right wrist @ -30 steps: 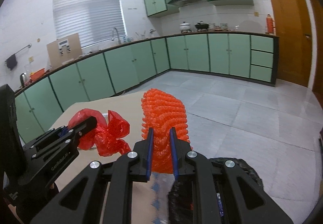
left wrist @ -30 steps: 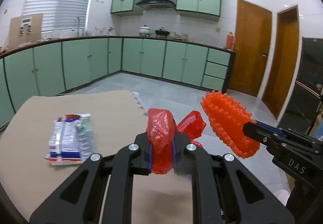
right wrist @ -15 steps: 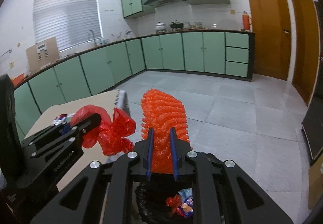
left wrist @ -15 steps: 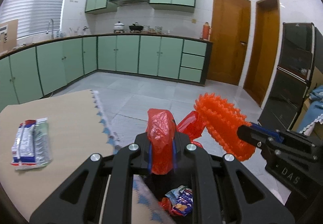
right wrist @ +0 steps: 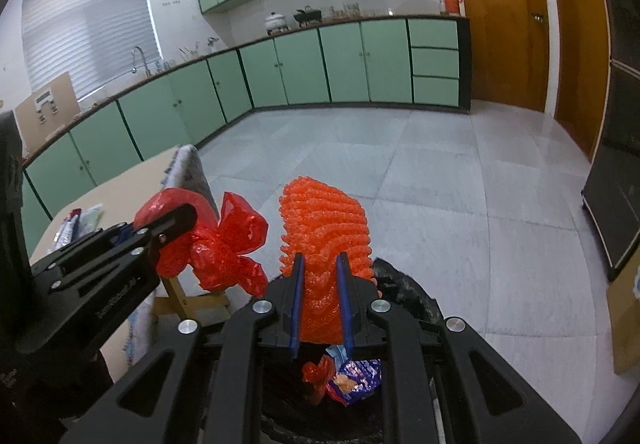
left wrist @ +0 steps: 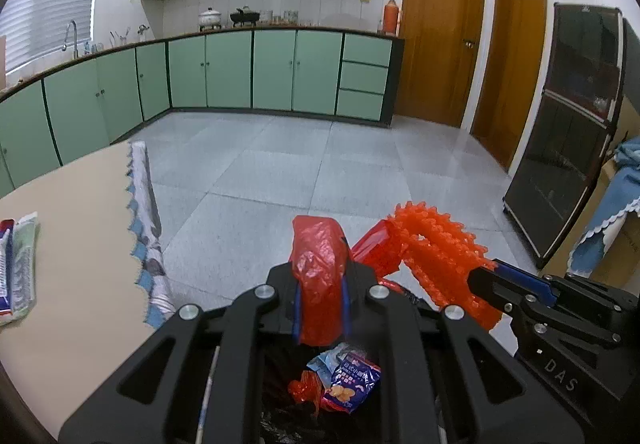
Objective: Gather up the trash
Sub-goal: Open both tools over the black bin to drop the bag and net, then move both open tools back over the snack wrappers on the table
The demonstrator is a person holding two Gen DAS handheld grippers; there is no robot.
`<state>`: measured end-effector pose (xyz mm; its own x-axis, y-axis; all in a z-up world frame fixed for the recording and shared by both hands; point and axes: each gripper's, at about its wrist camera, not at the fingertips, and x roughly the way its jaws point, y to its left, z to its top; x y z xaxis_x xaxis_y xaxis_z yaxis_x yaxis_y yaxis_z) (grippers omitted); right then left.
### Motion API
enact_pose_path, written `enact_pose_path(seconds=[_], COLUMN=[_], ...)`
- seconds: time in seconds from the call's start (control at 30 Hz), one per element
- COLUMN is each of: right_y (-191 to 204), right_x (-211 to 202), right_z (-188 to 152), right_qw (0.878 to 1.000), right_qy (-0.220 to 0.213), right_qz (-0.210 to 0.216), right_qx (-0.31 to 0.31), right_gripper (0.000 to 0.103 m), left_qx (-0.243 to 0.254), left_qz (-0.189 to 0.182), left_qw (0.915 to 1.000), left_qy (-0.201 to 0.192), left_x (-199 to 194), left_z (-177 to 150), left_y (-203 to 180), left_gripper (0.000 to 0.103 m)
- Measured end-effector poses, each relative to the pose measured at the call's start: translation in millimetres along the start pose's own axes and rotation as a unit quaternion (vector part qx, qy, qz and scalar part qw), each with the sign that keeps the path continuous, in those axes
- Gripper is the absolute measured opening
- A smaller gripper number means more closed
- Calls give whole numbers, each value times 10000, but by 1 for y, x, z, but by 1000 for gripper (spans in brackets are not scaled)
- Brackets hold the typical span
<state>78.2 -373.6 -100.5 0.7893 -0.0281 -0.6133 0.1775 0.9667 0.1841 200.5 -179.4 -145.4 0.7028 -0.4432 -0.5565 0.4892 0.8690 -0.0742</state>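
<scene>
My left gripper (left wrist: 320, 304) is shut on a crumpled red plastic bag (left wrist: 318, 264), which also shows in the right wrist view (right wrist: 224, 248). My right gripper (right wrist: 320, 308) is shut on an orange foam net sleeve (right wrist: 324, 228), seen at the right of the left wrist view (left wrist: 436, 256). Both are held over a black-lined trash bin (right wrist: 408, 296) that holds a blue snack wrapper (left wrist: 348, 380) and a red scrap (right wrist: 316, 372). A flat red, white and green packet (left wrist: 16, 268) lies on the table at far left.
The beige table (left wrist: 80, 224) with a scalloped cloth edge (left wrist: 144, 211) stands to the left. Grey tiled floor spreads ahead to green cabinets (left wrist: 280, 71). A dark glass cabinet (left wrist: 568, 147) and wooden doors (left wrist: 436, 39) are at the right.
Both grippers have swung right, off the table, with their loads and now hang over the bin. The packet has slid to the left edge of the left wrist view.
</scene>
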Motion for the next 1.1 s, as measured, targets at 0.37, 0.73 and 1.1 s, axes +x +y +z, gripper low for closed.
enact_pose_path(seconds=[0.37,0.73,1.1], right_y=[-28,-35,-10], right_x=[29,23,-18], right_z=[-5,0,19], right_qw=[9992,9991,9989], right_qy=[330,175,-381], right_qz=[-39,-217,-149], right_qx=[207,321,234], right_gripper=[21,44,84], left_qx=[23,-139,-257], left_qz=[0,7,440], left_qw=[9993,9995,9980], left_qy=[360,271,-374], left_x=[33,27,-40], left_z=[-3,5,21], left_y=[-11,-4,37], left_gripper=[14,42,57])
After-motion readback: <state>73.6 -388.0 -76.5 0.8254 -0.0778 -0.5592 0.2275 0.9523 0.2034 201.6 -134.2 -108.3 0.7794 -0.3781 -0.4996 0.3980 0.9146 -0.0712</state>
